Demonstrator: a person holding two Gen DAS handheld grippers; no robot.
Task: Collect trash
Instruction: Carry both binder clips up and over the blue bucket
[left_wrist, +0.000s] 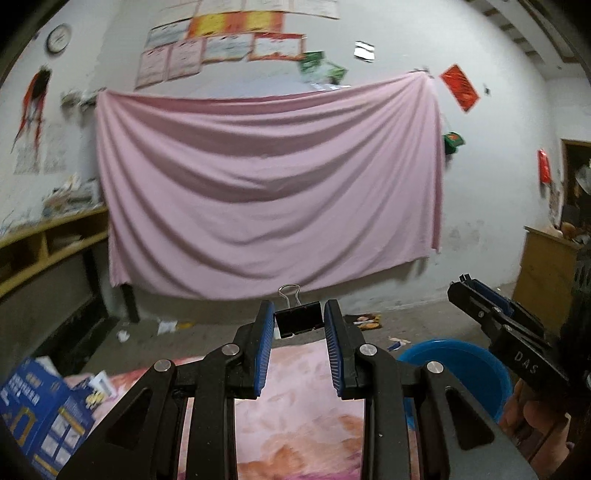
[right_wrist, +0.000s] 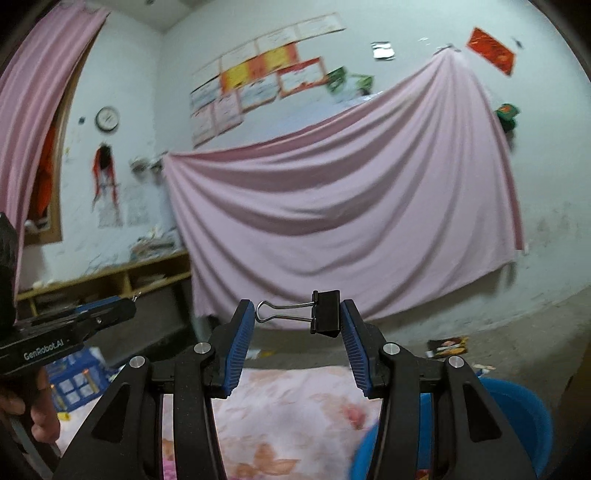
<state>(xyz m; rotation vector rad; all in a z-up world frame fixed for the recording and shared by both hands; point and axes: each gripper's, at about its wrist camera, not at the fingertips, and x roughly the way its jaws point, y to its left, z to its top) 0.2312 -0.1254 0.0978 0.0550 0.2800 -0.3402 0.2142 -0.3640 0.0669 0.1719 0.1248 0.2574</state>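
Two binder clips (left_wrist: 298, 319) (right_wrist: 325, 312), one blue basin (left_wrist: 461, 365), one pink sheet (left_wrist: 266, 184), one wall clock (left_wrist: 58, 38).

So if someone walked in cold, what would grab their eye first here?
The big pink sheet draped across the far wall, under a cluster of certificates. Next, each gripper holds a black binder clip: the left gripper grips one end-on, the right gripper another sideways. A blue basin sits low right beside the floral cloth.

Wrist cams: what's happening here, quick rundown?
A person holds both grippers raised, facing a pink sheet hung on the wall. The left gripper and right gripper each grip a black binder clip. A blue basin sits below right; wrappers lie on the floor.
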